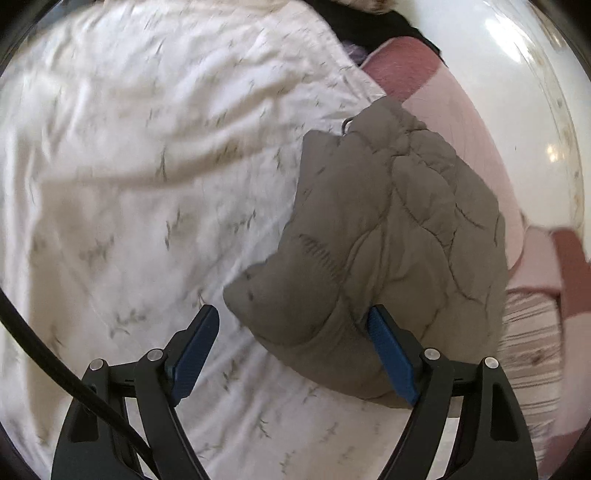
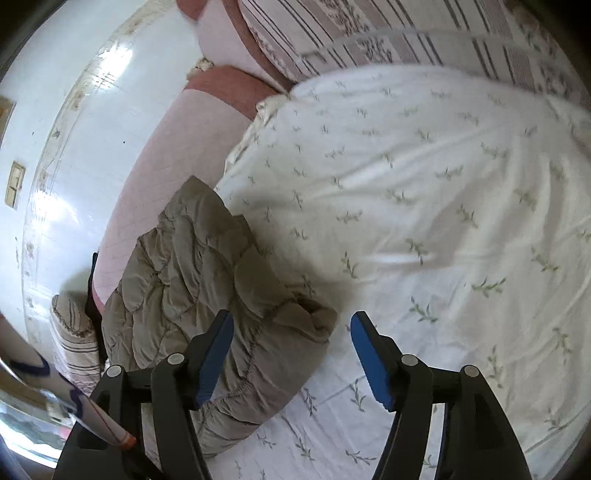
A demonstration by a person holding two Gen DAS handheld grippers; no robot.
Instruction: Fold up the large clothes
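The quilted jacket (image 1: 388,236), of a grey-brown colour, lies folded into a thick bundle on the bed sheet (image 1: 129,184), close to the edge of the bed. In the left wrist view the bundle fills the area from the centre toward 4 o'clock, with a small metal ring (image 1: 347,123) showing at its upper edge near 1 o'clock. In the right wrist view the same jacket (image 2: 199,280) sits from the centre toward 8 o'clock, and its stitched hem runs along the lower side. The left hand-held gripper (image 1: 291,332) has its jaws spread wide; the right-side blue pad (image 1: 391,354) lies against the lower edge of the jacket, while the other pad is over bare sheet, so nothing is pinched. The right hand-held gripper (image 2: 291,343) is also spread wide; its left-side pad (image 2: 214,362) stands in front of the folded hem and the other pad is over the sheet (image 2: 406,221), and I cannot tell if the pad touches the cloth. The sheet is white with small green sprigs. Beyond the jacket a pink and dark red blanket (image 1: 424,85) hangs at the bed edge, toward 1 o'clock in the left view. A striped pillow (image 2: 369,33) lies at 12 o'clock in the right view. The glossy white floor (image 2: 74,147) shows at 9 o'clock there.
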